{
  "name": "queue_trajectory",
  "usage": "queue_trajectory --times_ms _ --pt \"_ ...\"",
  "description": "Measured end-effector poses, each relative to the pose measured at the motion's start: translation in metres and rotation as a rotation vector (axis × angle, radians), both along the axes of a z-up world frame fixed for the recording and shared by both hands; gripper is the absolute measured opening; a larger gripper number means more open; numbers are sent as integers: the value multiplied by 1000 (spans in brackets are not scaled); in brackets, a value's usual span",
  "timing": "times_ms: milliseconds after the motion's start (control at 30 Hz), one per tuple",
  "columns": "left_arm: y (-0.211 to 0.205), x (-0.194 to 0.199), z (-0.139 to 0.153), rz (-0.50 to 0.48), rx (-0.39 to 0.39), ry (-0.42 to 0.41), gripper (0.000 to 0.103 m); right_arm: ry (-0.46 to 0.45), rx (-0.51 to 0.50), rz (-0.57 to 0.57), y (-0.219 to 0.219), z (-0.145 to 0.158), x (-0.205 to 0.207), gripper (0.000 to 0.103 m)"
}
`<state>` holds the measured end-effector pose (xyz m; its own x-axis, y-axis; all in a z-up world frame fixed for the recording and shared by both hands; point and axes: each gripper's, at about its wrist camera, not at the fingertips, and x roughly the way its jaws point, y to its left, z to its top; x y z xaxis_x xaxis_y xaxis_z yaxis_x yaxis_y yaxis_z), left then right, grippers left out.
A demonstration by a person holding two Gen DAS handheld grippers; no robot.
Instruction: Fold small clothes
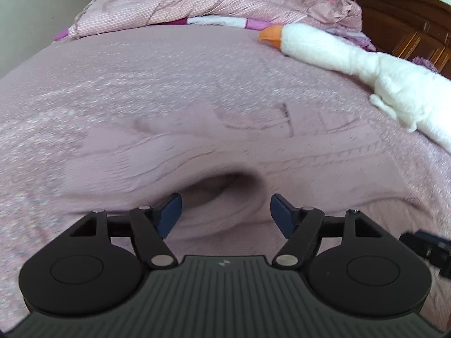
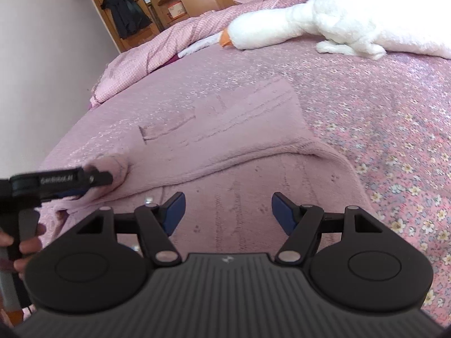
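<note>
A small pink knit sweater (image 2: 234, 152) lies on the bed (image 2: 380, 129), near the front edge, close under both grippers. Part of it is already doubled over: in the right wrist view an upper layer runs across from the left side to a raised edge on the right, with a lower layer bare beneath it in front of the right gripper (image 2: 228, 211). So one fold appears made, though whether it is a sleeve or a half of the body cannot be told. Left gripper (image 1: 224, 214) has its jaws wide apart, pads clear of the cloth; a puckered hollow of knit sits just ahead between them, nothing pinched. In the right wrist view the same tool sits at the sweater's left edge, touching the bunched cloth there. Right gripper jaws also stand open over the lower layer, holding nothing. Judgement: early-to-middle stage. The fold is loose and rumpled at the left end, the edges are not squared, and at least one more fold is probably needed for a compact packet. A plush goose (image 2: 324, 19) and a bunched quilt (image 1: 157, 8) lie well apart at the far side, not in the way.
</note>
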<state>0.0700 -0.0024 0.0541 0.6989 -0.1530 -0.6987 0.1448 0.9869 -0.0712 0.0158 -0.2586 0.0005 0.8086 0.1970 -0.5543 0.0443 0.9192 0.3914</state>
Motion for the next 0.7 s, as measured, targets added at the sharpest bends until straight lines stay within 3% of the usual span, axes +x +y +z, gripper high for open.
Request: queue_trajectory --times_ms 233,367,600,700 --pt "48 -26 15 66 41 -1 76 -38 -19 99 30 19 16 70" --pt "73 -32 16 117 52 1 77 -34 23 191 54 24 40 70" --pt "106 -30 -2 218 69 61 77 89 244 251 79 18 107 70" --pt "115 -29 -12 247 75 85 77 156 282 247 90 13 130 72"
